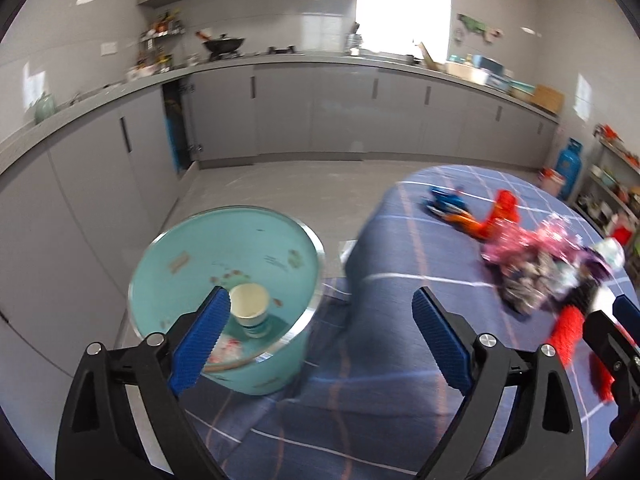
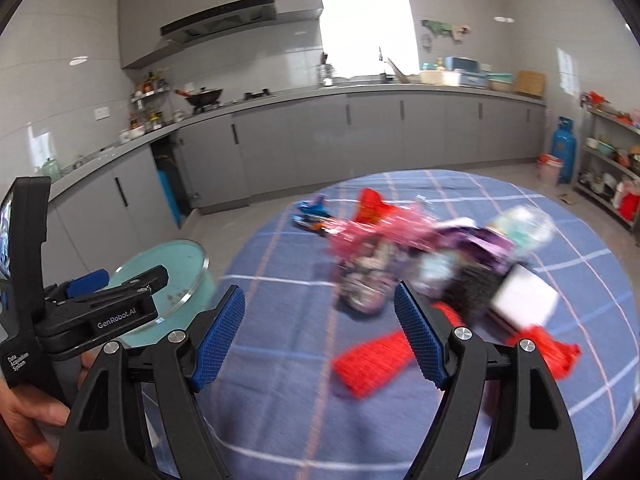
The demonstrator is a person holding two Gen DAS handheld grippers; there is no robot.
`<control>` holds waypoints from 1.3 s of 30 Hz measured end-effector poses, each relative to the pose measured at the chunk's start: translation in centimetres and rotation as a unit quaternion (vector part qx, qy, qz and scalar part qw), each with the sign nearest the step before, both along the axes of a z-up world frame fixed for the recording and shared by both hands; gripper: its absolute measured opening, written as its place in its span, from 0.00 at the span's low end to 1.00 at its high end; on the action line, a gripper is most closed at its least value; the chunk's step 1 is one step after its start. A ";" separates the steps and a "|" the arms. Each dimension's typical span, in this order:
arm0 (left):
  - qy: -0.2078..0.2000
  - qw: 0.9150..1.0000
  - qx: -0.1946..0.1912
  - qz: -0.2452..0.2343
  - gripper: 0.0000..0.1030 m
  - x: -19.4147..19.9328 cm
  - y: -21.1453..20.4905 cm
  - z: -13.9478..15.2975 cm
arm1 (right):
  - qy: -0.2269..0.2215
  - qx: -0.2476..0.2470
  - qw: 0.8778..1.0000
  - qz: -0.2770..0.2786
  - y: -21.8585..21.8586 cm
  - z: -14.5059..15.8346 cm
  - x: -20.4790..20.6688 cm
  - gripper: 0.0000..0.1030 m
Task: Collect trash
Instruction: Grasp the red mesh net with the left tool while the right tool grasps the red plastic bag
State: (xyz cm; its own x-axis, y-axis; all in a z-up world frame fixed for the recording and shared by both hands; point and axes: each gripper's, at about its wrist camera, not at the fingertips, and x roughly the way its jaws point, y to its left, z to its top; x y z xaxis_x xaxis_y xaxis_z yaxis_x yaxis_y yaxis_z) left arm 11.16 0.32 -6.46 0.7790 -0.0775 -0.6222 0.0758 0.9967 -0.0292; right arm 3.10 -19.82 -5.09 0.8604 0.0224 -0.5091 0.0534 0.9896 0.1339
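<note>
A teal trash bin stands on the floor left of the table; a white paper cup lies inside it. The bin also shows in the right wrist view. My left gripper is open and empty, between the bin and the table edge. A blurred pile of trash lies on the blue checked tablecloth: pink wrappers, a purple packet, a red wrapper, a blue wrapper. My right gripper is open and empty above the table, near the pile.
Grey kitchen cabinets run along the back wall under a counter with a wok. A blue gas cylinder stands at the right, next to a shelf rack. The left gripper body sits low left in the right wrist view.
</note>
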 end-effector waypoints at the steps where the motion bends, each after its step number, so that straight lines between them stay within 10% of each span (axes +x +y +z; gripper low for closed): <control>1: 0.001 1.000 0.001 -0.006 0.88 -0.2 -0.5 -0.1 | -0.002 0.000 1.000 -0.011 -0.7 -0.2 -0.7 0.74; 33: 0.040 0.974 0.041 -0.221 0.85 -2.6 -16.6 -3.2 | 0.083 0.007 0.979 -0.186 -12.5 -5.2 -4.3 0.73; 39: 0.059 0.967 0.057 -0.241 0.75 -2.1 -19.0 -4.5 | 0.124 0.042 0.975 -0.178 -13.8 -7.0 -3.6 0.42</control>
State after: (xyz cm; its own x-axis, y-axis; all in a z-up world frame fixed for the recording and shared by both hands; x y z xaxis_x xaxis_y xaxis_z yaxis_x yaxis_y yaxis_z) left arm 9.02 -18.72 -10.97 0.5923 -0.3396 -0.7307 0.5361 0.8430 0.0428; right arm -0.49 -33.64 -12.11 0.6718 -0.2050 -0.7118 0.4324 0.8887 0.1522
